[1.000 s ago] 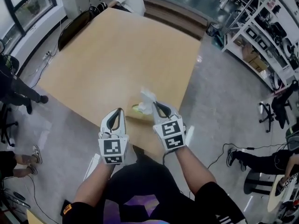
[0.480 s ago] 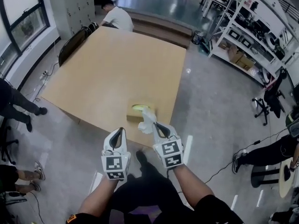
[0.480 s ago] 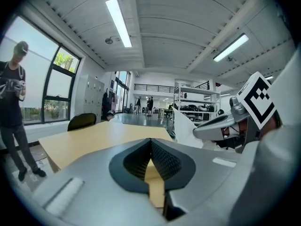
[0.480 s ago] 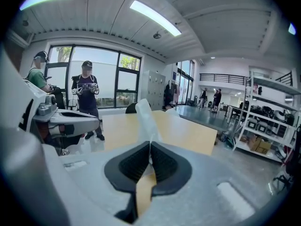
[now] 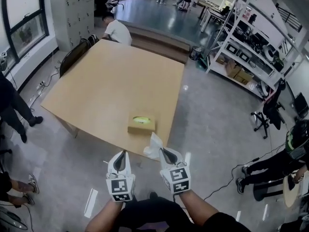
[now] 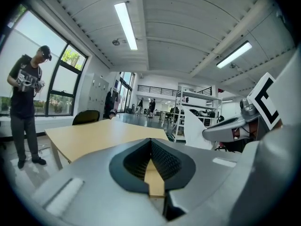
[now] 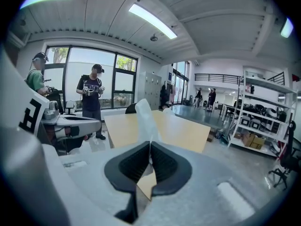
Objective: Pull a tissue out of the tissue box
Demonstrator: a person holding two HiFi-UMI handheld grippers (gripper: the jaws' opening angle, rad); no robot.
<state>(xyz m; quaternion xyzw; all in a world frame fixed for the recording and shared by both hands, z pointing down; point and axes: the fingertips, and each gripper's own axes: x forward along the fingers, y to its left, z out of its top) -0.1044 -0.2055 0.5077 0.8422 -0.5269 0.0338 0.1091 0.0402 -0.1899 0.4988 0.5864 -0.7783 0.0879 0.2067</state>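
right tool (image 5: 162,152): clenched on the tissue (image 5: 153,146), which stands up from its tips
left tool (image 5: 121,154): jaws pressed together, nothing between them
tissue: free of the box, held by the bench's near corner
tissue box (image 5: 141,124): on the bench (image 5: 106,81), near its near edge, apart from both tools

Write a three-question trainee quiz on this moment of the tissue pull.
1. True or false: the tissue hangs clear of the tissue box.
2. Which gripper is shut on the tissue? A left, B right, C both.
3. Fill in: the tissue box sits near the front edge of the ____.

Key
1. True; a gap shows between them in the head view.
2. B; the right gripper pinches it.
3. table
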